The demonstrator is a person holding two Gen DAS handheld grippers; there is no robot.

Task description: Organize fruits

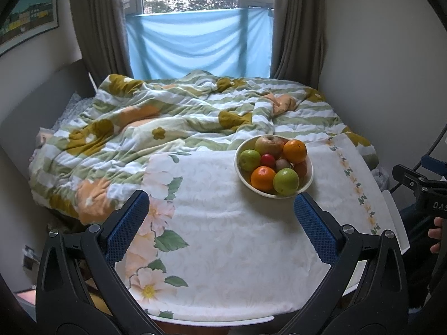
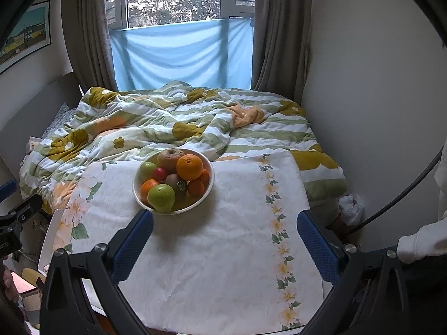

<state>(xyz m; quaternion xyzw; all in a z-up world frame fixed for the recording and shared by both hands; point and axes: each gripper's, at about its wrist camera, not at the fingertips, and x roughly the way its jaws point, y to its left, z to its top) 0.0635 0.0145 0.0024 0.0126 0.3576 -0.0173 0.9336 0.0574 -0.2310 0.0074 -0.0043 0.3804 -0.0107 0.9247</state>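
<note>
A cream bowl (image 1: 307, 187) sits on a tabletop (image 1: 396, 223) covered with a white floral cloth (image 1: 223, 237), toward the far edge, close to the rumpled green-striped quilt (image 1: 167, 117) of the bed behind it. The bowl is heaped with fruit: a brownish apple (image 1: 269, 143) at the back, an orange (image 1: 294, 150) beside it, a green apple (image 1: 249, 160) on the left, a small red fruit (image 1: 268, 160) in the middle, a second orange (image 1: 263, 178) and another green apple (image 1: 285, 182) at the near rim. From the right wrist view a kiwi with a sticker (image 2: 176, 183) and two smaller oranges (image 2: 196, 187) also show in the bowl.

The left gripper (image 1: 220, 206) hovers above the cloth with its jaws spread wide and nothing between them; the bowl lies just past its right finger. The right gripper (image 2: 225, 227) is likewise wide and empty, with the bowl just ahead of its left finger. A white sleeve (image 2: 419, 244) shows at the right edge of the right wrist view. A blue sheet (image 1: 199, 42) hangs across the lower window between brown curtains (image 1: 97, 22)
</note>
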